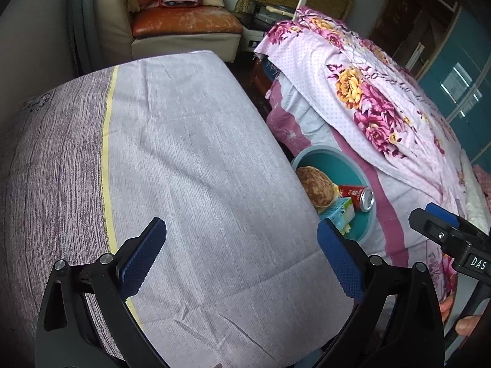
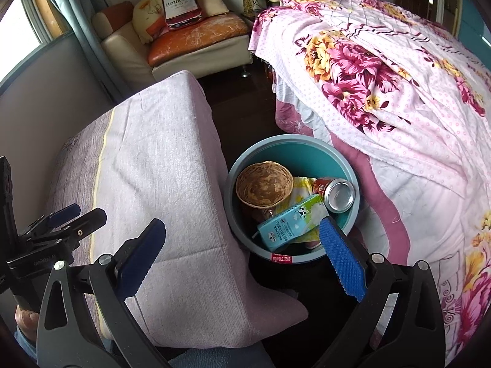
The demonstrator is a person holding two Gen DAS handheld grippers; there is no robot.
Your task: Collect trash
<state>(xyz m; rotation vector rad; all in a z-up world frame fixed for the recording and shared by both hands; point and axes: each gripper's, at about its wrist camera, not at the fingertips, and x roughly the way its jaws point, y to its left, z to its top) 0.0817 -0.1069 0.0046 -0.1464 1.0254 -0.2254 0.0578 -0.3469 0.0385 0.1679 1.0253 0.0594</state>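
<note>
In the middle of the room, between a bed (image 2: 399,98) under a pink floral cover on the right and a cloth-draped tabletop (image 2: 159,159) on the left, a round teal bin (image 2: 291,147) is seen standing on the dark floor. At the far end a cream sofa (image 2: 184,43) with an orange seat is visible, carrying cushions. Inside the bin, trash is already gathered: a brown woven-looking bowl (image 2: 264,188) at the left, a crumpled yellow-and-white wrapper beneath it, a green and blue drink carton (image 2: 291,224) lying across the near side, and a red can (image 2: 336,194) lying on its side at the right. The tabletop cloth is shown bare in both views, with no litter remaining on what can be seen of it. The right tool (image 2: 242,254) is held over the near rim of the bin with its blue pads spread wide and nothing between them; the left tool (image 1: 242,257) is held over the near part of the tabletop, likewise spread and empty. The step in hand is judged to be the moment just after a drop into the bin. For the next move, a search of the surroundings for any further trash would be called for, followed by an approach with a spread tool; if none is found, the task may be taken as nearly finished.
</note>
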